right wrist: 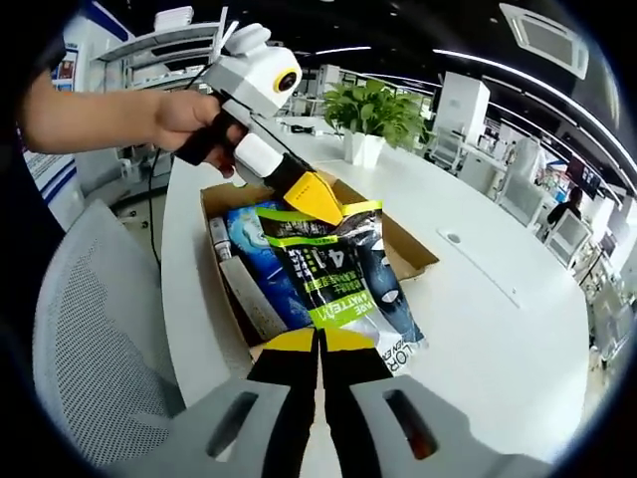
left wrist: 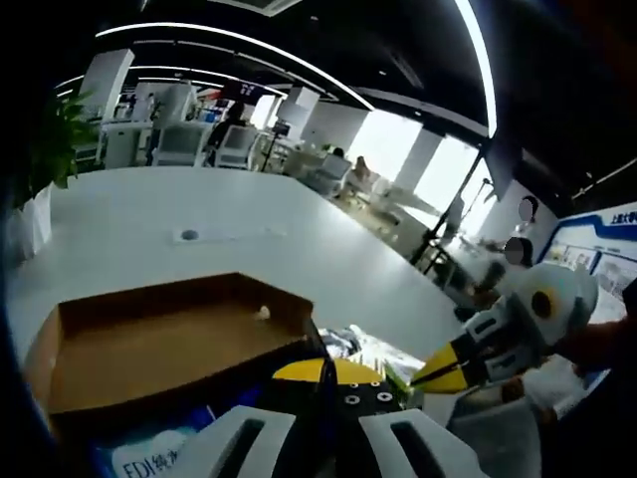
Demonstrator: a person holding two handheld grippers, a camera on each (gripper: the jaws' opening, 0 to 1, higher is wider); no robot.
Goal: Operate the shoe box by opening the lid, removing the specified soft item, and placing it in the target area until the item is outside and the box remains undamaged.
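Shoe box [right wrist: 413, 254] open, blue pack [right wrist: 261, 269] inside, both grippers' jaws clamped on green packet [right wrist: 333, 274].

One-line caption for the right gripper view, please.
Two hand-held grippers, right and left, pinch opposite ends of a green-and-black soft package over the open shoe box on a white table.

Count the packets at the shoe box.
2. A green-and-black packet is pinched at opposite ends by the left gripper and right gripper; a blue packet lies beneath in the shoe box. More may be hidden underneath.

Brown shoe box [right wrist: 413, 249], black-and-lime packet [right wrist: 333, 269], blue packet [right wrist: 254, 254].
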